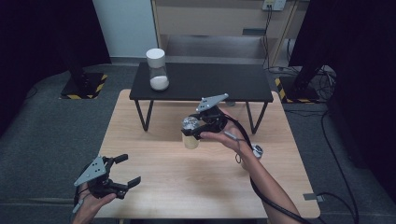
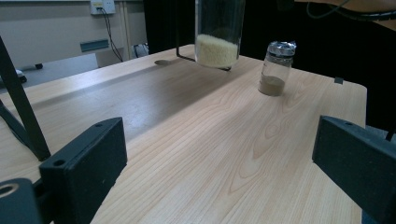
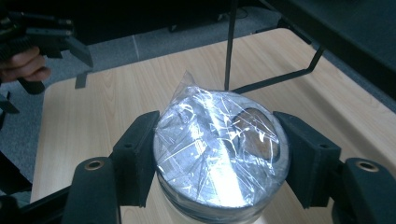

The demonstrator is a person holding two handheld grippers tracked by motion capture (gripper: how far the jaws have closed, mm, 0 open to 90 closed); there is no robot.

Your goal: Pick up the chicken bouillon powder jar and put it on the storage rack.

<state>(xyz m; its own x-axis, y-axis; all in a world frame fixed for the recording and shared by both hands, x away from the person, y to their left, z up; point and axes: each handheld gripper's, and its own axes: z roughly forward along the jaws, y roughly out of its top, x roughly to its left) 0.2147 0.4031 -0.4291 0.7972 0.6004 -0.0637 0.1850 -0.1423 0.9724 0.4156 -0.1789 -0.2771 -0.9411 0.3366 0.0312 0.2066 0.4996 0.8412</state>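
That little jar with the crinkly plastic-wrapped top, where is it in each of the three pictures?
High view: the small jar sits mid-table, gripped at its top by the right gripper.
Left gripper view: upper right, the jar stands out against the dark background, with brownish powder at its bottom.
Right gripper view: centre, its wrapped lid seen from above between the two black jaws.
Shared landmark: the black shelf's leg.
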